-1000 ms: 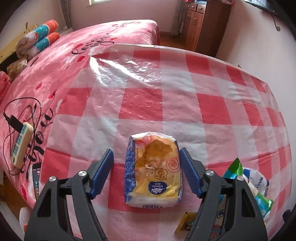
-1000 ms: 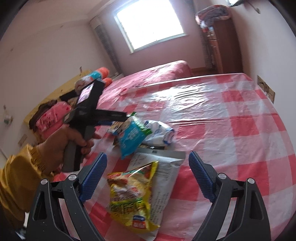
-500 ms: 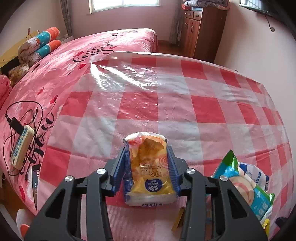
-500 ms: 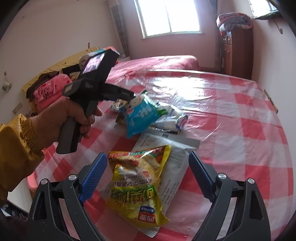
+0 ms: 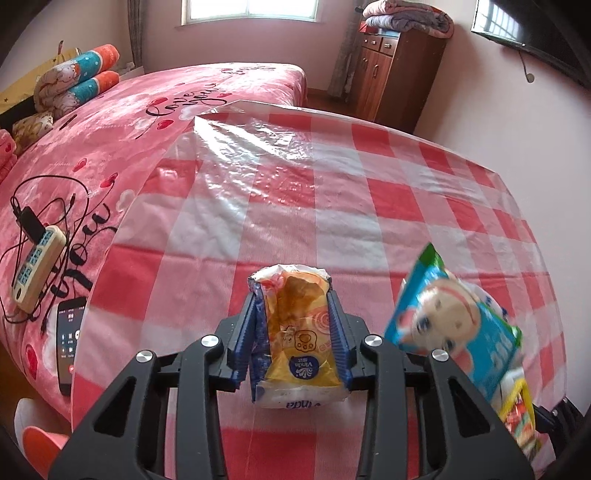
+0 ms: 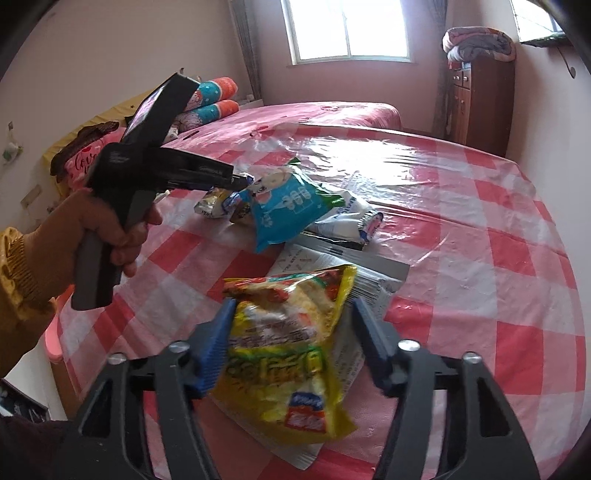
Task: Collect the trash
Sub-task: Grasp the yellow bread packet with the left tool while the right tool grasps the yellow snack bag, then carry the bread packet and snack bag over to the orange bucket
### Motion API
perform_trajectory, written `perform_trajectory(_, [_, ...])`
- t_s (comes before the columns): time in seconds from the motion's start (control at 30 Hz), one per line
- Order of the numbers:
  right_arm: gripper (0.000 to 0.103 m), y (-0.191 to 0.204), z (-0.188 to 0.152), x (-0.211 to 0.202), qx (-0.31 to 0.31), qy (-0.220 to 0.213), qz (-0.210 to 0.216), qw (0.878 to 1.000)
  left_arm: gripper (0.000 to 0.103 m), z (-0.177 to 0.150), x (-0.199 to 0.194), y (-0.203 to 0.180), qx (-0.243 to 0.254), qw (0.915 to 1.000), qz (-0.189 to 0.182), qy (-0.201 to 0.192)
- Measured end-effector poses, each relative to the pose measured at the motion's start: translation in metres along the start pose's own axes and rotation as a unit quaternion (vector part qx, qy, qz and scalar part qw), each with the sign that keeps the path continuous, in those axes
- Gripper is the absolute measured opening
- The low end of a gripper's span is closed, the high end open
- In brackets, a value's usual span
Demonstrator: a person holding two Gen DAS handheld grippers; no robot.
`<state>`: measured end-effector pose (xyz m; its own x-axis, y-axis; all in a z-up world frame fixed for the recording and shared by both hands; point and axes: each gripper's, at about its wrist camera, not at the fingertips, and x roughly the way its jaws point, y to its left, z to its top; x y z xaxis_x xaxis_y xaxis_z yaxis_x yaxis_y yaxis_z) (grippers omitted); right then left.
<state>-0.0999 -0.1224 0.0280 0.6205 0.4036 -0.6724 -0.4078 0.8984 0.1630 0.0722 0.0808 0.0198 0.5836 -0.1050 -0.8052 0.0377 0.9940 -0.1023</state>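
Pink walls (image 5: 480, 110), bed (image 5: 147, 122), wood cabinet (image 5: 391, 74), bright window (image 6: 347, 29)

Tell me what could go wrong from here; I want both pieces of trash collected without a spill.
1. The left gripper squeezes the torn yellow-and-blue tissue pack only at its sides; the soft pack could slip out.
2. The right gripper closes around the yellow snack bag, which lies on a white printed pouch; the fingers might catch both.
3. The glossy plastic over the red-checked tablecloth may snag and lift.
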Motion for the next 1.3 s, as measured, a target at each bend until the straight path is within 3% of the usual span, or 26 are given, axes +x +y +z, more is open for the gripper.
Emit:
perform_trajectory(0.3, [0.045, 0.006, -0.002, -0.002, -0.01, -0.006, -0.012, 1.0, 0.038, -0.03, -0.036, 0.017, -0.006, 0.9996, -0.024, -0.01])
perform_trajectory(0.77, [0.034, 0.001, -0.002, -0.022, 0.046, -0.045, 0.002, 0.998, 0.038, -0.082, -0.083, 0.037, -0.001, 0.998, -0.057, -0.026])
perform_trajectory(1.1, [0.033, 0.013, 0.008, -0.032, 0.07, -0.056, 0.03, 0.995, 0.038, -0.117, -0.102, 0.064, -0.011, 0.9981, -0.052, -0.032])
perform_trajectory(1.3, [0.033, 0.034, 0.015, -0.032, 0.077, -0.051, 0.067, 0.993, 0.038, -0.133, -0.114, 0.088, -0.031, 0.9977, -0.05, -0.034])
